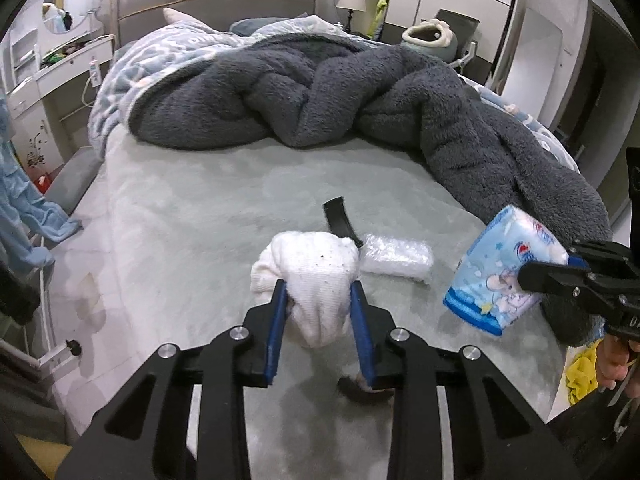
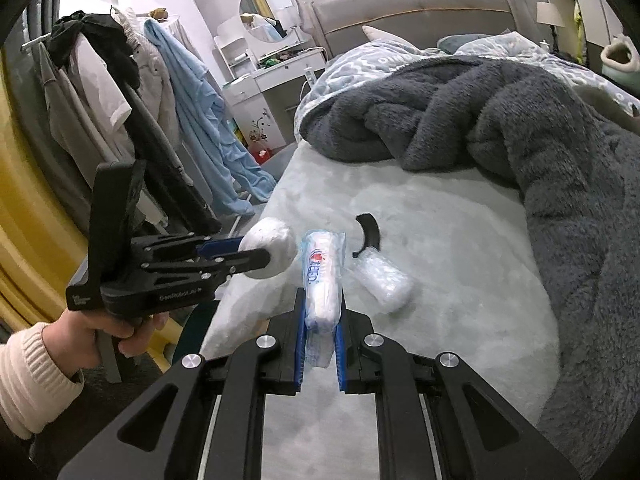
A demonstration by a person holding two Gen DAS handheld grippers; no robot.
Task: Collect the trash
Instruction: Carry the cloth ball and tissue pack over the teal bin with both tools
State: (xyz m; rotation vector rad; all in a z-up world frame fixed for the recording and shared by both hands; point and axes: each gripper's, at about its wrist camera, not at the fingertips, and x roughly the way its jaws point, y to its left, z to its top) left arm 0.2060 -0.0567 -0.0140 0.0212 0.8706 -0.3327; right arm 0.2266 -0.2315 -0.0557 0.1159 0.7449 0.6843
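Your bed (image 1: 192,208) fills both views, its pale green cover bare in the near half. A dark grey fleece blanket (image 1: 320,96) lies heaped across the far half, from ten o'clock round to three o'clock in the left wrist view, with a blue patterned quilt (image 1: 168,52) behind it toward the headboard. At nine o'clock in the right wrist view, clothes (image 2: 132,92) hang on a rack beside the bed.

Your right tongs (image 2: 320,320) are clenched on a blue-and-white tissue pack (image 2: 322,280), which stands upright between the pads, clear of the bed; the left wrist view shows it at three o'clock.

Your left tongs (image 1: 320,304) are clenched on a white balled sock (image 1: 316,276), speckled with dark flecks, also lifted off the cover. Your hand (image 2: 100,332) grips that tool's handle at eight o'clock in the right wrist view.

Lying on the bed just beyond both tongs is a clear crinkled plastic wrapper (image 1: 396,260), and touching its far end, a small curved black piece (image 1: 340,220).
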